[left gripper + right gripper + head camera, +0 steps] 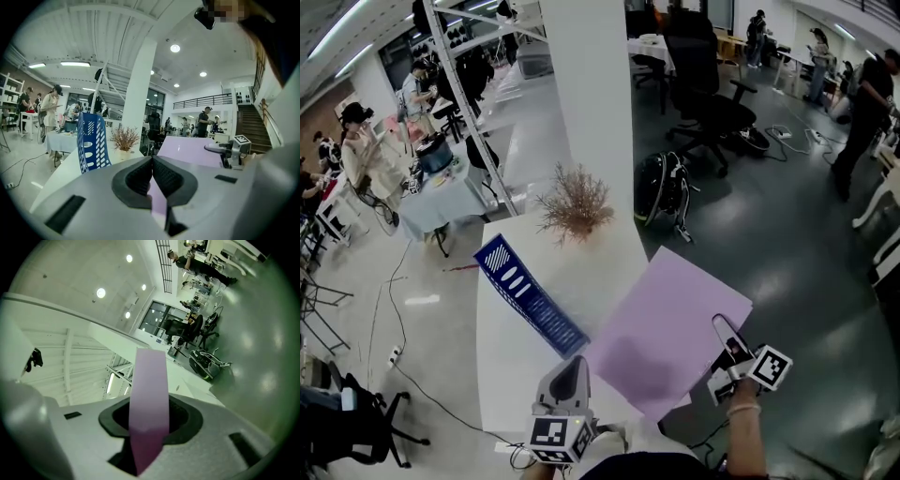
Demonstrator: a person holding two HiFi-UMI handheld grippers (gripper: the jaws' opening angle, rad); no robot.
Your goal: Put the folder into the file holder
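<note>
A large, flat, pale purple plastic folder (670,333) was held up between the two grippers, over the near right part of the white bench (511,375). Its right side overhung the bench's edge above the grey floor. It was not in the file holder.

The left gripper (574,367) met the folder at its near left corner. In the left gripper view its dark ribbed fingers (140,177) were pressed together on a thin strip of the purple sheet, which spread out beyond them to the right (192,150). The right gripper (722,330) took the folder at its near right edge. In the right gripper view the folder (149,390) ran edge-on as a narrow purple band out from between the fingers, which were clamped on it.

The blue perforated plastic file holder (525,295) stood on the bench to the left of the folder, long and narrow in the head view and upright in the left gripper view (91,145). Its near end lay close to the folder's left corner; whether they touched could not be told.

A dried, brownish bushy plant (575,202) stood at the bench's far end beside a white pillar (591,84). A black backpack (661,192) lay on the floor beyond the bench.
</note>
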